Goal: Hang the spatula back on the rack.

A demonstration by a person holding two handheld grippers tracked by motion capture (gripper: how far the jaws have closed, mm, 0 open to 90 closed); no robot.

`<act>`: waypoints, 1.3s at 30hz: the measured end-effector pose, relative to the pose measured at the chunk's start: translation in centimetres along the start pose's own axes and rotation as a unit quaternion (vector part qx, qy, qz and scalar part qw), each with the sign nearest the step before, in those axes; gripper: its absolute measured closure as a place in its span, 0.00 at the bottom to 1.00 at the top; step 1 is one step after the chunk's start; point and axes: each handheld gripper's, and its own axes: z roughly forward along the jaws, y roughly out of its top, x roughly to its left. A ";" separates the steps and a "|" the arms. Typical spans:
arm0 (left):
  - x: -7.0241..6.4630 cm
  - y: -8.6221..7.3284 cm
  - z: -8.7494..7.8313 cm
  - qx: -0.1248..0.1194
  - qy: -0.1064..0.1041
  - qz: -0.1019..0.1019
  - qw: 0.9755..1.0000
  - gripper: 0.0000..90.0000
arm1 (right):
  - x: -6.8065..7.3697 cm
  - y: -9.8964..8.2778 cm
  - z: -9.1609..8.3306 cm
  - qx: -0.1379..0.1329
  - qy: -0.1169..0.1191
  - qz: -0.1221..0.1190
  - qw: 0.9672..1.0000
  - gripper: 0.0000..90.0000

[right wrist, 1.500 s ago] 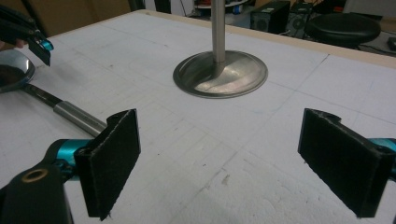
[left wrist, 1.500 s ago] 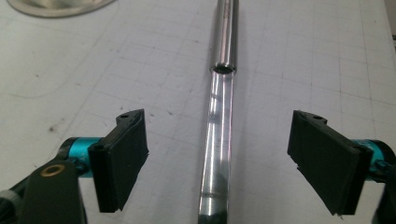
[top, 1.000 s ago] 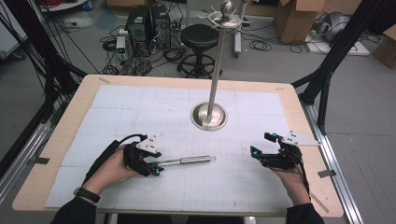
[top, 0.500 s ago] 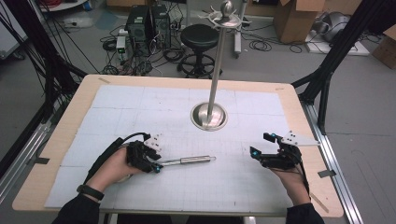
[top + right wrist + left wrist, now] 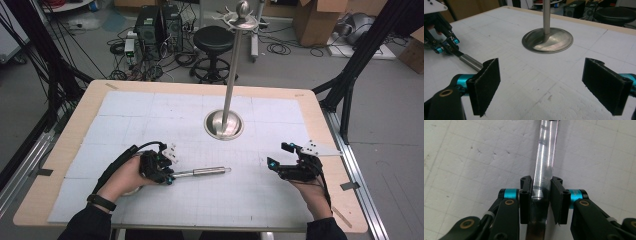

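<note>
Left gripper (image 5: 167, 176) fingers just closed onto metal rod (image 5: 202, 172).

No text, label, brand or number can be read here, perhaps owing to the blur.

Black tongs (image 5: 541, 195) with cyan collars and brass screws, black cables, dark sleeves, black wristband (image 5: 101, 202)

Left tool (image 5: 167, 176) clamped, right tool (image 5: 276, 156) agape.
</note>
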 end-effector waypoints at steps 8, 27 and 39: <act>-0.3 0.0 -0.1 0.001 0.005 0.018 1.000 0.82 | 0.0 0.0 0.0 -0.002 0.000 -0.001 1.000 0.16; -0.3 -0.3 -0.9 -0.048 0.025 0.000 0.999 0.83 | -0.1 0.0 0.0 -0.003 -0.007 -0.001 1.000 0.16; 0.0 -0.4 -2.9 -0.115 0.058 -0.020 0.991 0.83 | -0.1 0.0 0.0 -0.005 -0.010 0.000 1.000 0.16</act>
